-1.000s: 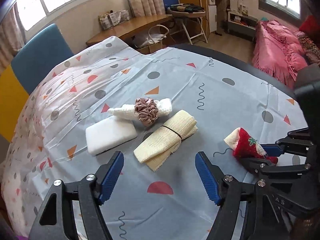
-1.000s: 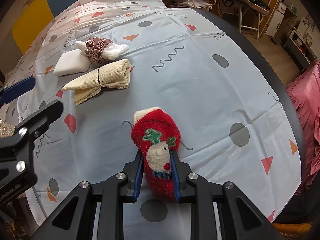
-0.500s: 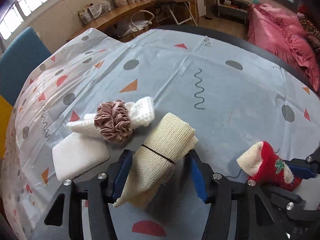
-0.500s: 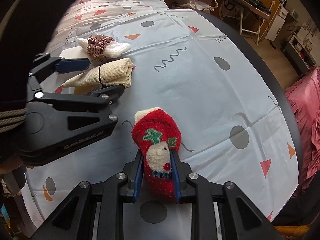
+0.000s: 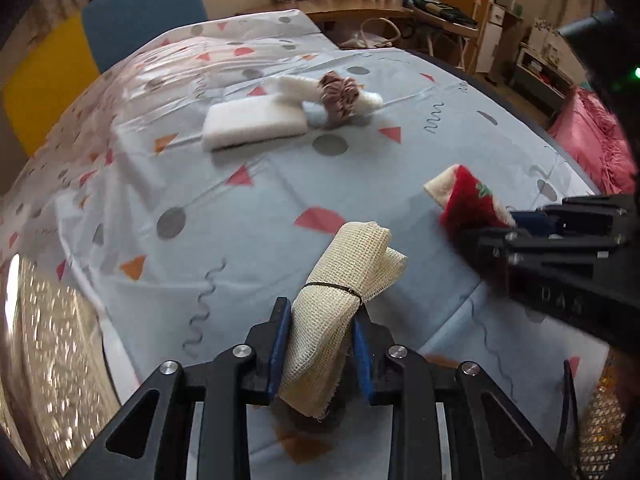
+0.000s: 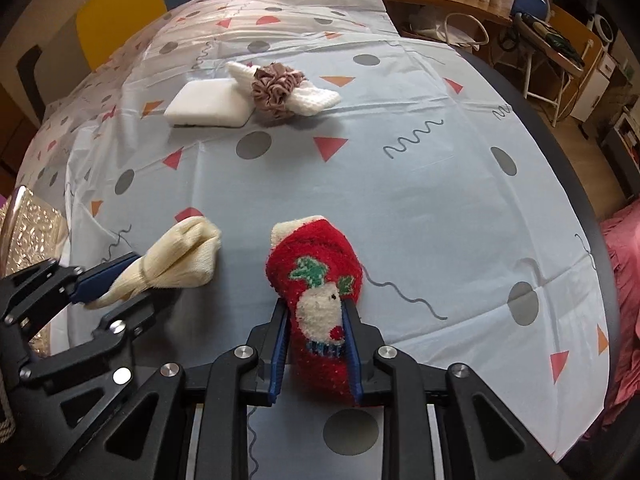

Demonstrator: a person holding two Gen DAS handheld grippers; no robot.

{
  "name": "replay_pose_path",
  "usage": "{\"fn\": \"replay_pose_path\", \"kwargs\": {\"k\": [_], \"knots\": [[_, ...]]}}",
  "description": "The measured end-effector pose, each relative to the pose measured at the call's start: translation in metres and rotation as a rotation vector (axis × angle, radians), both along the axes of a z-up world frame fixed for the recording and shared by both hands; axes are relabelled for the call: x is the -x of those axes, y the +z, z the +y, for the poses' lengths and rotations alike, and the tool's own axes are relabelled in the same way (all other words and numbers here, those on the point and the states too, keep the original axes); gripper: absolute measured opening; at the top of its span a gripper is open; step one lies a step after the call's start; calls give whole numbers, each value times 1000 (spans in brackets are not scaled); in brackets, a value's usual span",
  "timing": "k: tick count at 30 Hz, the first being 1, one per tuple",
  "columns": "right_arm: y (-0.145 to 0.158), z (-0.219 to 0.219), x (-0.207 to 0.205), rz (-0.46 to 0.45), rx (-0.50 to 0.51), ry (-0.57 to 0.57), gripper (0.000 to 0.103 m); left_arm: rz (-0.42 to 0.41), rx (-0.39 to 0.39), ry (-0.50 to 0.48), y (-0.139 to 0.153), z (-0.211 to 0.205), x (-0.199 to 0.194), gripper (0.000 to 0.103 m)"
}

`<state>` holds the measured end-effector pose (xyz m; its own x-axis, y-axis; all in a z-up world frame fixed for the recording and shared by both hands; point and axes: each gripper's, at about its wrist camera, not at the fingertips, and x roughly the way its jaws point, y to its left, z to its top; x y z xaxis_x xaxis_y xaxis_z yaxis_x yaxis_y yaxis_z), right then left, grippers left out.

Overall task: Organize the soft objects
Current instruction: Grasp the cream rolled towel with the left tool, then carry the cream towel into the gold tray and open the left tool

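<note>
My left gripper [image 5: 320, 320] is shut on a rolled cream mesh cloth [image 5: 340, 280] tied with a black band, held above the table near its front left; the cloth also shows in the right wrist view [image 6: 180, 260]. My right gripper [image 6: 314, 340] is shut on a red Christmas sock [image 6: 320, 292], also seen in the left wrist view [image 5: 468, 200]. Farther back lie a white sponge pad [image 6: 208, 104] and a white knitted cloth wrapped in a mauve scrunchie [image 6: 278, 90].
The round table wears a pale blue patterned cloth [image 6: 440, 200]. A shiny gold container [image 6: 28, 236] stands at the left edge. Blue and yellow chairs [image 5: 140, 12] stand behind the table. A pink bed [image 5: 592, 148] is at the right.
My left gripper closed on the cream mesh cloth, lifted it and carried it back toward the front left. My right gripper kept hold of the red sock.
</note>
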<state>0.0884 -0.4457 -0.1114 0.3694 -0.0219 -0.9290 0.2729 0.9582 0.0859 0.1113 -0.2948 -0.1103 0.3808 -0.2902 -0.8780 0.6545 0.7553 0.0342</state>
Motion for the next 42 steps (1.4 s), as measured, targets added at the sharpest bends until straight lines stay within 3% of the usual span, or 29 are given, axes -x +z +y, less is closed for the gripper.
{"fn": "replay_pose_path", "kwargs": {"k": [4,11,15,22,29,35,42], "knots": [[2,8,-4,-13,13,18,24,-14,15,54,-7,27,11,32],[2,12,0,-35,52,45,27,-97,-19,57,-11,28,22,27],[-2,25,4,-37,120,93,32,-69,1,62,-3,33,23,20],[-2,40,9,-43,200,118,29,-90,110,77,48,37,15,15],[0,46,10,-52,241,145,27,-76,284,140,108,65,-5,15],[0,48,10,-49,250,154,27,-104,331,190,150,98,-26,15],[1,50,12,-52,273,167,27,-210,367,340,193,170,-48,15]]}}
